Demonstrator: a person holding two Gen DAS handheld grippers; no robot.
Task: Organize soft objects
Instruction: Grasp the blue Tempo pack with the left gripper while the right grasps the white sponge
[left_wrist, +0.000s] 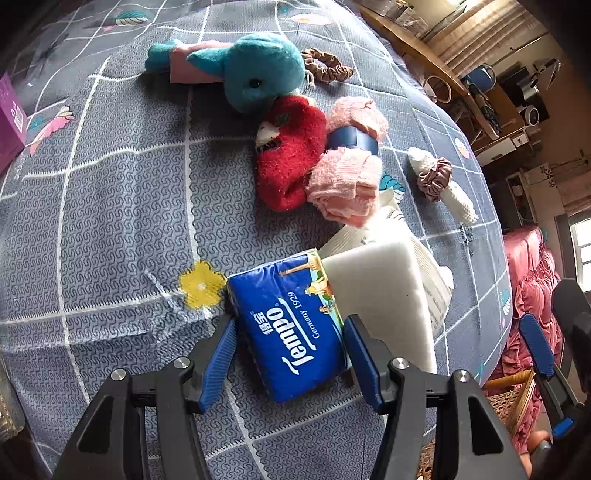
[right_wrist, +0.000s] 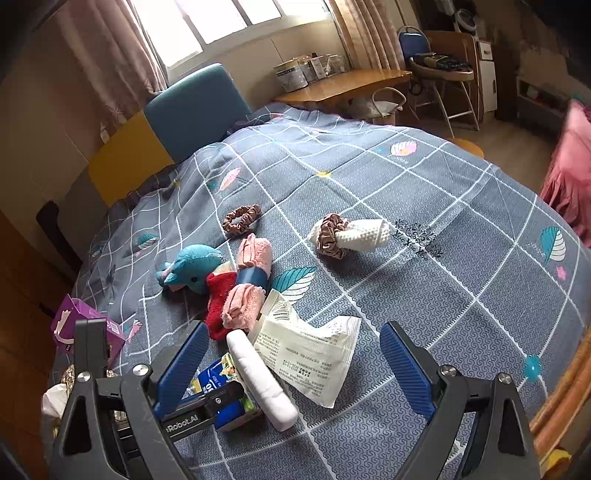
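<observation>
We are looking down at a bed covered in a grey checked quilt (left_wrist: 110, 206), where soft things lie scattered. Nearest to us is a blue pack of tissues (left_wrist: 291, 328), lying flat on the quilt beside a white foam block (left_wrist: 384, 295) that touches its right edge. A white plastic packet (right_wrist: 310, 354) sits just behind the foam.

We judge the pack of tissues to be light and squashy, wrapped in smooth film that could slip, so a firm hold across its 2 long sides, near the middle, looks best. It should give under pressure without harm.

Our left gripper (left_wrist: 290, 347) points steeply down over the pack. Its 2 blue fingers (left_wrist: 221, 354) straddle the pack, one on each long side, parted about as wide as the pack itself. Whether the pads already press on the film, we cannot tell; the pack appears to be resting on the quilt, not lifted.

Our right gripper (right_wrist: 295, 369) hovers close by with its fingers spread wide, holding nothing.

Further off lie a teal plush toy (left_wrist: 258, 70), a red sock (left_wrist: 291, 151), a rolled pink cloth (left_wrist: 351, 166) and 2 hair scrunchies (left_wrist: 327, 66).
</observation>
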